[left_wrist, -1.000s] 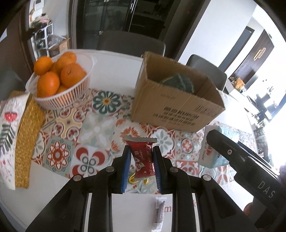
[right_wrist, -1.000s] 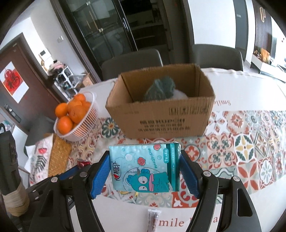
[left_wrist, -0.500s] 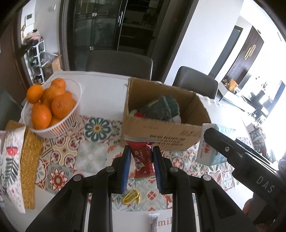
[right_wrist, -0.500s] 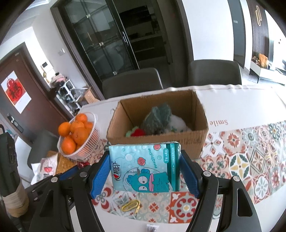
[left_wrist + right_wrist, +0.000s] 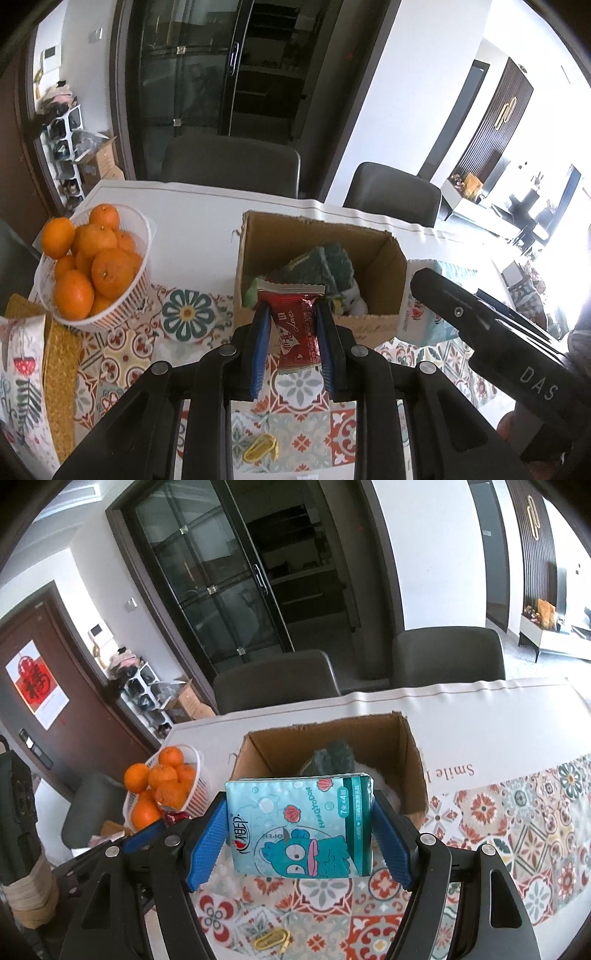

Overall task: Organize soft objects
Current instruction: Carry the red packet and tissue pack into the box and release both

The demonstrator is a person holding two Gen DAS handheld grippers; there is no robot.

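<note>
Two hand-held grippers carry soft packets toward an open cardboard box.

Left wrist view: the left hand-held gripper pinches a red snack packet upright, the cardboard box just ahead on a tiled-pattern tabletop.
Right wrist view: the right hand-held gripper grips a blue tissue pack, long axis sideways, the box directly beyond; dining chairs and dark glass doors stand behind.

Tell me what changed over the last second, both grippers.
Both grippers rose and moved toward the cardboard box, so its inside now shows. The left gripper stays shut on the red snack packet, the right gripper on the blue tissue pack. Nothing was released; the basket of oranges and yellow clip lie unmoved.
</note>
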